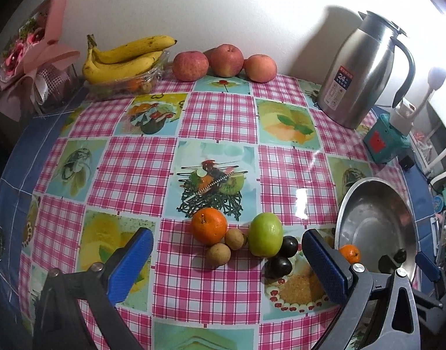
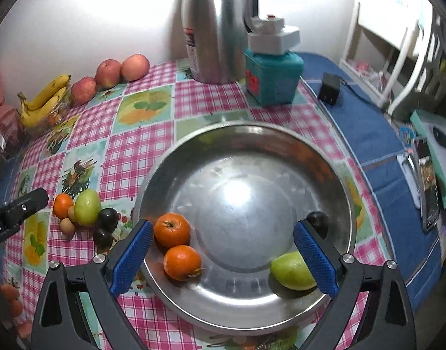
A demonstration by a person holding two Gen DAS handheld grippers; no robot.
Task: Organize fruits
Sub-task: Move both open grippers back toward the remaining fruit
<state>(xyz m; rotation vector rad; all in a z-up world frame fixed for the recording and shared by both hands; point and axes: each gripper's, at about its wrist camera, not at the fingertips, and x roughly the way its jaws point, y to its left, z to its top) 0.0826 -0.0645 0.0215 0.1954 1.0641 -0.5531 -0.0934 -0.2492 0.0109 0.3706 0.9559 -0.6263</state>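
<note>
The right tool [image 2: 223, 255] hangs released over the metal bowl [image 2: 333, 175], which holds two oranges [image 2: 172, 229], a green fruit [image 2: 291, 271] and a dark plum [image 2: 317, 221]. The left tool [image 1: 227, 264] is released too, above an orange [image 1: 209, 226], green fruit [image 1: 265, 234], two brown fruits [image 1: 218, 255] and two plums [image 1: 288, 246] on the counter [image 1: 217, 116].

My blue-padded right gripper [image 2: 221, 258]; silver bowl [image 2: 344, 204] with orange tangerines [image 2: 172, 229], green fruit [image 2: 291, 271]; pink-checked tablecloth [image 2: 126, 157], lower left.

A home dining table: fruit-print tablecloth [image 1: 217, 122], thermos jug [image 1: 365, 70], bananas [image 1: 126, 58].
</note>
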